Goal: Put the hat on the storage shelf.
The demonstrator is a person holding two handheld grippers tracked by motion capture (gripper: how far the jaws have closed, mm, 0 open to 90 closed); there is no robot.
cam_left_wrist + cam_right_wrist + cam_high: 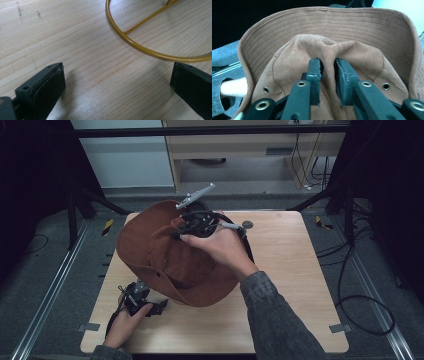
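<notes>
A brown suede brimmed hat sits tilted above the middle of the wooden table. My right gripper is on its crown from the far side. In the right gripper view a raised fold of the crown stands between the two pads, which are a little apart, with thin dark gaps beside the cloth. The right gripper reads as open. My left gripper rests low on the table at the hat's near left edge. Its jaws are wide apart around bare wood, just short of a yellow wire ring.
A pale rod shows under the hat's brim at the left of the right gripper view. A small round disc lies on the table behind the hat. Black frame legs and cables stand around the table on the grey floor.
</notes>
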